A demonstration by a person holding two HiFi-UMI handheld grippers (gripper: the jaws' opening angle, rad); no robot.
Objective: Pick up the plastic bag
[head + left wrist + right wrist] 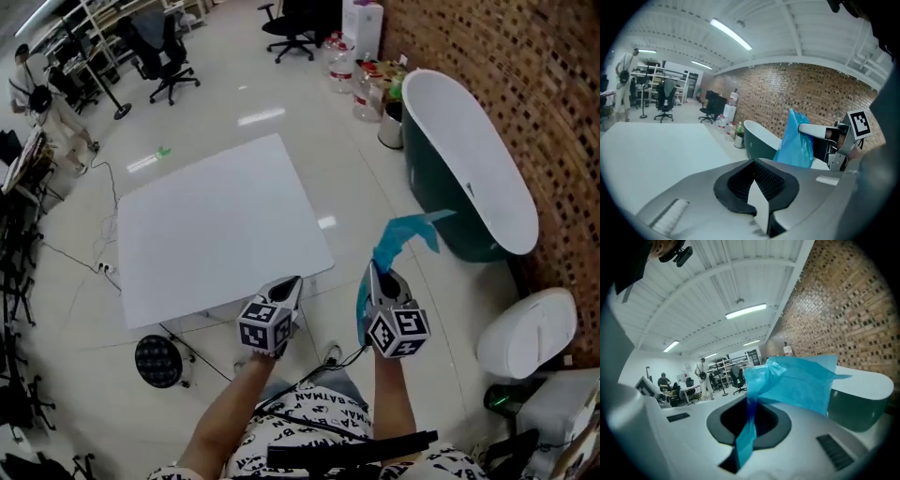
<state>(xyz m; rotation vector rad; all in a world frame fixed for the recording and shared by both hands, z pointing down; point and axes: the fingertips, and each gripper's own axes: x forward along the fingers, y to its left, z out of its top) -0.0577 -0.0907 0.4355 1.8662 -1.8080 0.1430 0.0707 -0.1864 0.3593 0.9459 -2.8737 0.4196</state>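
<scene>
Plastic bag [797, 380], blue, thin film: off the floor, pinched at one crumpled end in my right gripper [747, 427], whose jaws are closed on it.

Long axis: from the pinch forward and upward. The loose end fans out toward the teal bathtub [469, 178].

Handling: I judge a firm squeeze and a smooth lift best, since the film looks slippery.

My left gripper [757, 199]: jaws together, empty, near the white table [216, 234].

The plastic bag [405, 234], centre right in the head view, is bright turquoise-blue. The bathtub [433, 192] right of it is dark green outside, white inside; the upper-right brick wall [506, 56] is mottled brown.
</scene>
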